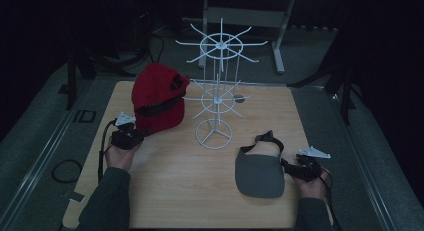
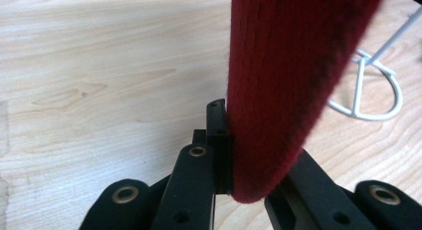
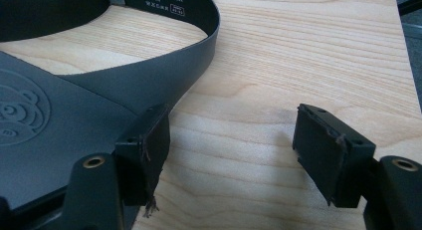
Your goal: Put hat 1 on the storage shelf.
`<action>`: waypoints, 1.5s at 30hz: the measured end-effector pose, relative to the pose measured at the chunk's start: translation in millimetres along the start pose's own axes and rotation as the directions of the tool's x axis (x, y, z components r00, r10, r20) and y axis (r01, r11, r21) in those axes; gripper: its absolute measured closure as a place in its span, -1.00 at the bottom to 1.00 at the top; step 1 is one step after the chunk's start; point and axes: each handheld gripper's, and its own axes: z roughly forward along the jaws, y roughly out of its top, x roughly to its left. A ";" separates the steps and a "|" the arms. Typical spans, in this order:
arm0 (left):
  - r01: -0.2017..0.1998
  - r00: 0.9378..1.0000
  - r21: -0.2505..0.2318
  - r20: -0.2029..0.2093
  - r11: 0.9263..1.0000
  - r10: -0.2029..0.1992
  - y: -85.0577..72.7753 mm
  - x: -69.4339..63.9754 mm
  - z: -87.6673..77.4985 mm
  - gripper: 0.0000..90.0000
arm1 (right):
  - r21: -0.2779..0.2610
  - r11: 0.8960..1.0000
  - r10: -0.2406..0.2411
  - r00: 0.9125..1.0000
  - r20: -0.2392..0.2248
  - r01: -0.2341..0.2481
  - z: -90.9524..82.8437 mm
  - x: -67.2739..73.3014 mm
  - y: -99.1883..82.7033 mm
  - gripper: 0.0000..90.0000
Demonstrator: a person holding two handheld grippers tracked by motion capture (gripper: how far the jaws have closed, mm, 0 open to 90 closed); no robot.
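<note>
We clamp the left gripper [image 1: 131, 132] on the brim of the red cap [image 1: 157, 98], lifted beside the wire rack [image 1: 217, 81] for hanging, while the right gripper [image 3: 239, 155] rests with jaws apart beside the grey visor [image 1: 260, 173] lying on the table [image 1: 190, 191].

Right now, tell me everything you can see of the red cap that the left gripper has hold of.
The red fabric cap is soft and fuzzy-looking, with a dark band across it and an opening in the upper part that faces the white wire rack. It is held raised above the light wooden table, at the table's rear left, close beside that rack; whether they touch I cannot tell. The left gripper is shut on its lower edge: in the left gripper view a thick red fold hangs between the black jaws.
</note>
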 end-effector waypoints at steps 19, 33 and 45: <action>-0.002 1.000 -0.056 -0.008 0.998 0.002 15.9 -3.7 -8.2 0.91 | 0.000 1.000 0.000 1.000 0.000 0.000 0.0 0.0 0.0 -0.32; -0.024 1.000 -0.083 0.009 0.996 0.024 25.8 -4.3 -15.7 0.91 | 0.000 1.000 0.000 1.000 0.000 0.000 0.0 0.0 0.0 -0.32; -0.034 0.999 -0.102 0.019 0.994 0.036 32.6 -5.5 -20.9 0.91 | 0.000 1.000 0.000 1.000 0.000 0.000 0.0 0.0 0.0 -0.32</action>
